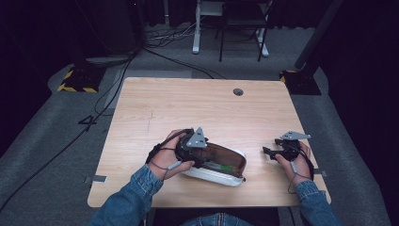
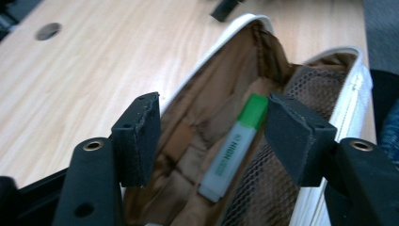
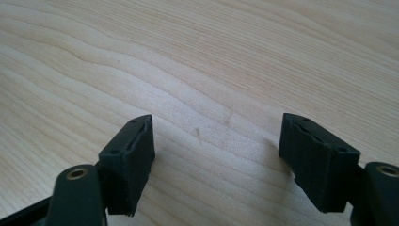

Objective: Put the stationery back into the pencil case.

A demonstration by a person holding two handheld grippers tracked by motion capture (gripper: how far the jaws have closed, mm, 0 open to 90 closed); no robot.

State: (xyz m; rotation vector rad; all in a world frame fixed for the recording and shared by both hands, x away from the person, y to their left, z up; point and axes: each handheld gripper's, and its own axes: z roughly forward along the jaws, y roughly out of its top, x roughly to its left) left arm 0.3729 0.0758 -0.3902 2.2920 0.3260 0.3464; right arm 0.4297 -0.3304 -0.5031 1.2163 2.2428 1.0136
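Left hand: the left hand (image 1: 165, 155) came in from the bottom left of the high view, denim sleeve (image 1: 134, 195) to the wrist, and lay on the near-left part of the table (image 1: 188, 103), wrapped round its tool.
Left gripper: the left gripper (image 2: 214, 129) pointed into the open mouth of the pouch (image 1: 221, 165), its grey plate uppermost in the high view.
Left jaws: stood apart with a clear gap, pressing on nothing; the highlighter (image 2: 233, 148) lay between and beyond them, untouched as far as the left gripper view showed.
Right hand: the right hand (image 1: 294, 160) rested at the near-right edge of the table, well apart from the pouch.
Right gripper: the right gripper (image 3: 216, 160) hung low over bare wood, aimed toward the pouch's side.
Right jaws: spread wide, nothing between them.
Pouch place: near the front edge of the table, just right of the left hand, white outside, brown lining and a mesh pocket (image 2: 291, 155) inside.
Pouch axis: long axis ran left to right across the table, slightly slanted toward the near right; zip mouth faced up and open.
Highlighter place: inside the pouch, on the lining beside the mesh pocket.
Highlighter axis: lay along the pouch's length, green cap toward the far end in the left gripper view, grey barrel end nearer that camera.
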